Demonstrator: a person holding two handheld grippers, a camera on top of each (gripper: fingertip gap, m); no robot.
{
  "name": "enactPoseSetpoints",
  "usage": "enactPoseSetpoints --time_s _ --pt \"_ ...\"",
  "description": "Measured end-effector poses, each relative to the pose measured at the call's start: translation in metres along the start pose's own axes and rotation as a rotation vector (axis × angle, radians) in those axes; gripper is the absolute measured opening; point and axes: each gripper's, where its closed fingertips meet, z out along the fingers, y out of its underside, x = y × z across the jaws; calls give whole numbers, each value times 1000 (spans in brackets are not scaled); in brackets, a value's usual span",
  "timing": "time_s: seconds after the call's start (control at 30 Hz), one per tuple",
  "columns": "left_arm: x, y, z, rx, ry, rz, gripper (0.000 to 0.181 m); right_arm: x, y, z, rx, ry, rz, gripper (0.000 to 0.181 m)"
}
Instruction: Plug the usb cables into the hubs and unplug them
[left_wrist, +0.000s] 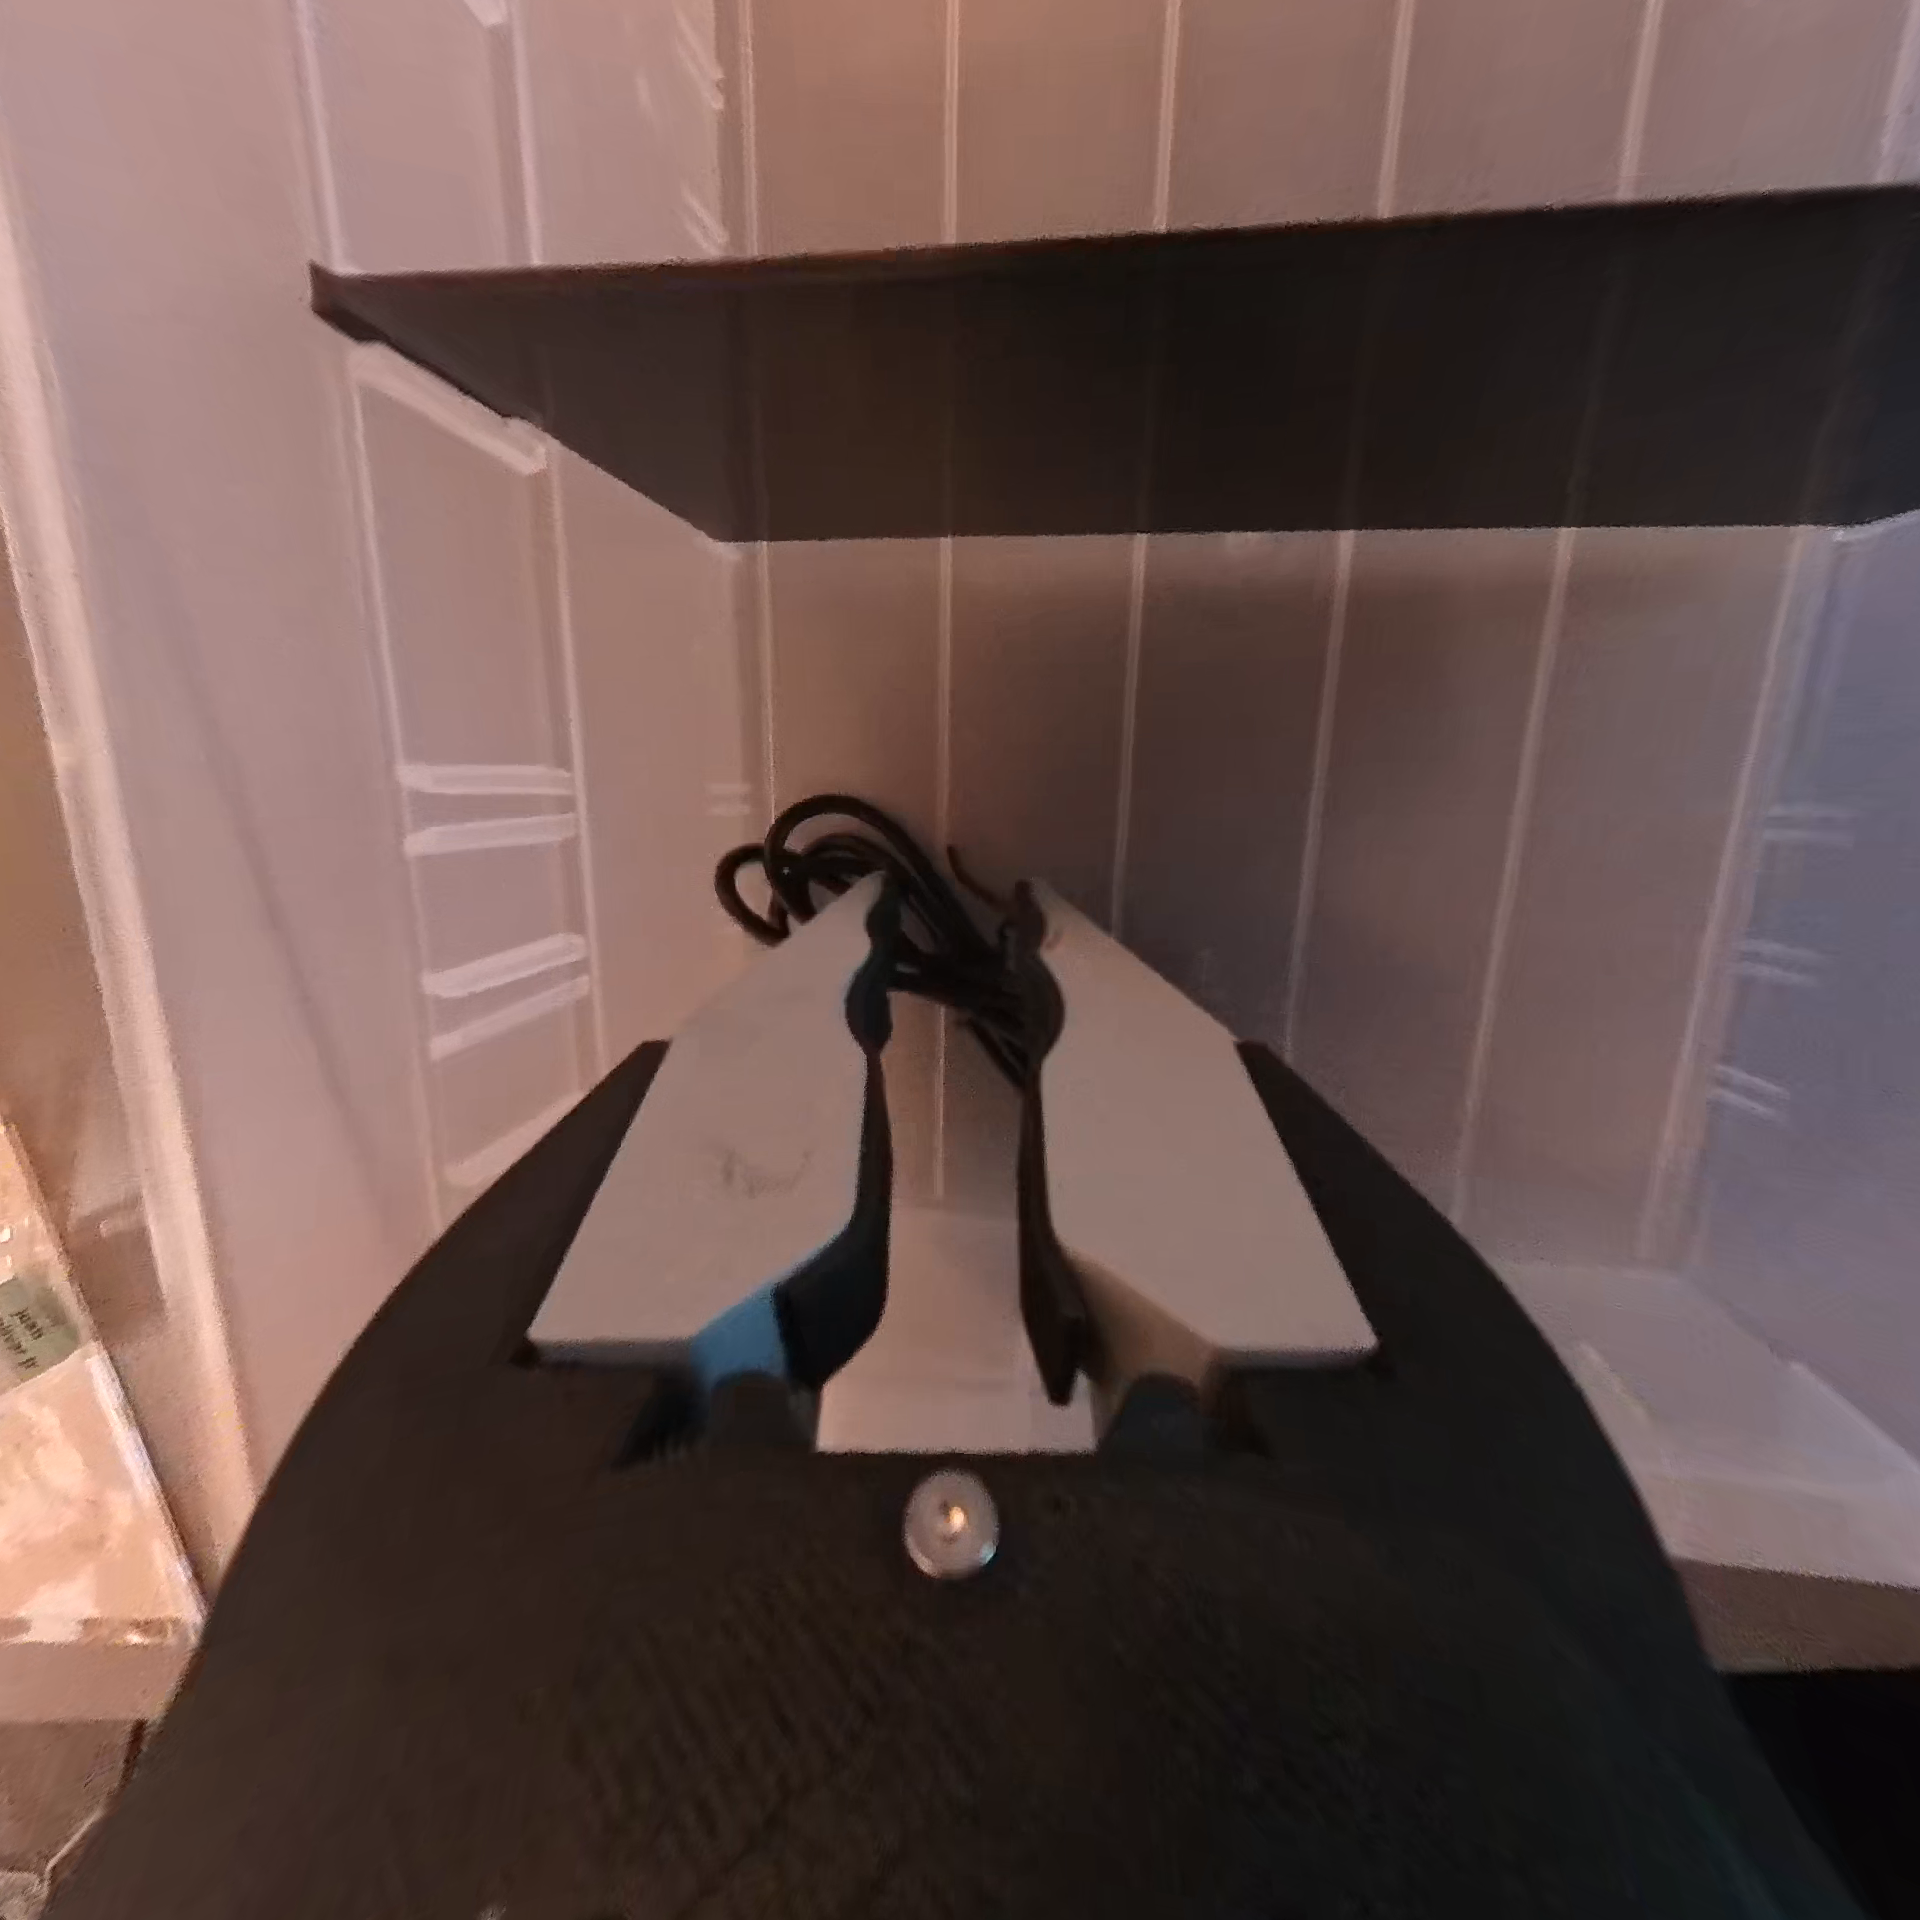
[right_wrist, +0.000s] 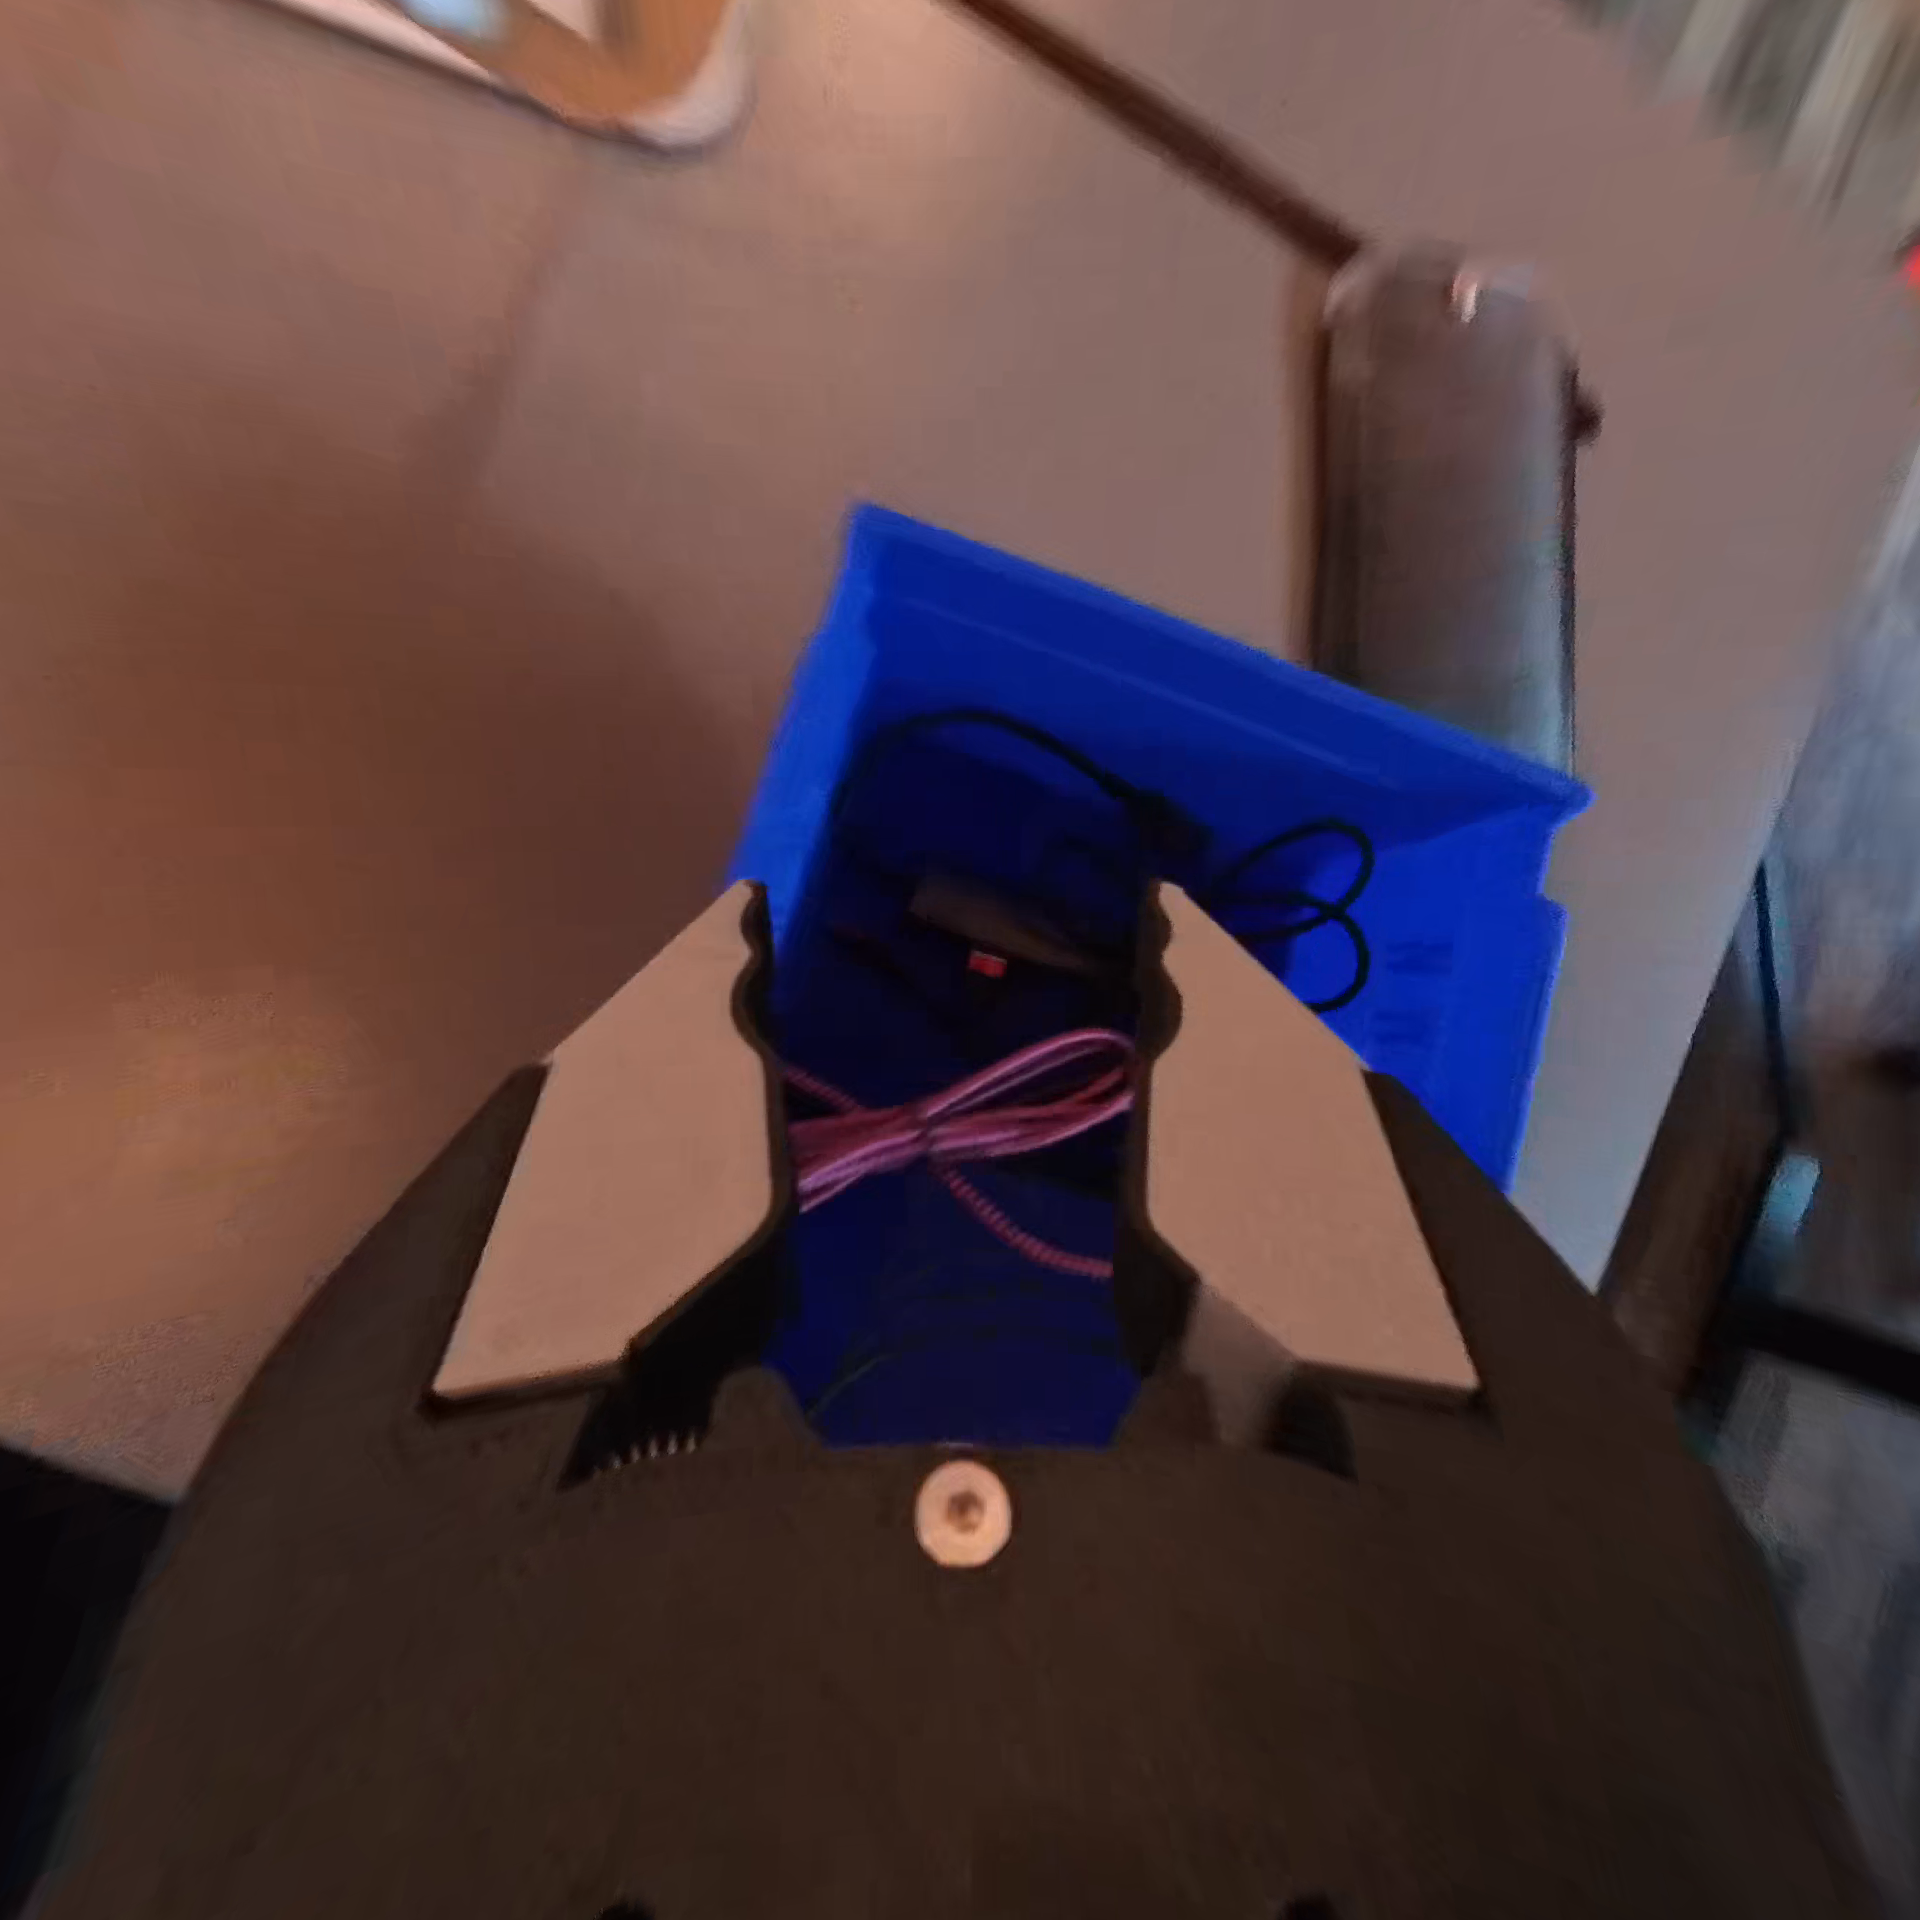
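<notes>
One translucent white plastic wall (left_wrist: 1247, 727) with raised ribs fills the left wrist view, and one dark flat panel (left_wrist: 1039, 384) juts across it well above the gripper. In the right wrist view, which is blurred, one brownish table (right_wrist: 312, 727) carries one blue plastic bin (right_wrist: 1247, 727), tilted in the frame, with one dark upright post (right_wrist: 1444, 499) just behind its far corner. Two grippers are present, one per view. The left gripper (left_wrist: 956, 914) has its jaws drawn close together, with a narrow gap, pinching one bundle of thin black cable (left_wrist: 831, 862) at the tips; the cable's loops spill out past the left fingertip, held up in front of the ribbed wall. The right gripper (right_wrist: 956, 925) hovers over the bin with its jaws spread wide and nothing between them. Inside the bin lie at least two cables: one purple braided cable (right_wrist: 966, 1122), gathered into a bow-shaped bundle near the middle, and one thin black cable (right_wrist: 1299, 904) looping against the bin's right wall. A dark boxy item (right_wrist: 997, 914) with a small red mark lies farther in; blur keeps me from telling whether it is a hub.
</notes>
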Motion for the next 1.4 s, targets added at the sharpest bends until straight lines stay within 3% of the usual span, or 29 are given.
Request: enactPoseSetpoints --time_s 0.13,0.3,0.63,0.67,0.7,0.73,0.83,1.0,1.13,1.3,1.4 --pt "5 -1 -9 70 -12 41 0 23 22 66 -228 -34 92 62" --pt "9 -15 -25 188 -60 56 0 18 36 110 -332 -109 197 59" --pt "9 -2 -34 196 -4 -39 0 12 26 136 -279 -337 679 66" --pt "11 -2 -34 201 19 -48 0 8 24 137 -282 -378 700 61" --pt "12 -3 -32 212 33 -61 17 4 20 137 -272 -430 717 44" --pt "13 -4 -31 223 53 -74 20 1 17 136 -264 -475 738 30" --pt "13 -6 -32 252 59 -85 24 -1 12 137 -247 -519 765 24" --pt "12 -4 -35 261 56 -67 26 -3 -13 109 -55 -596 747 5" --pt "12 -3 -37 280 73 -73 25 8 -40 59 197 -714 778 1" --pt "13 -1 -38 279 68 -59 24 34 -60 0 384 -685 736 0" --pt "15 -3 -39 282 64 -48 23 34 -86 -45 485 -716 679 0"
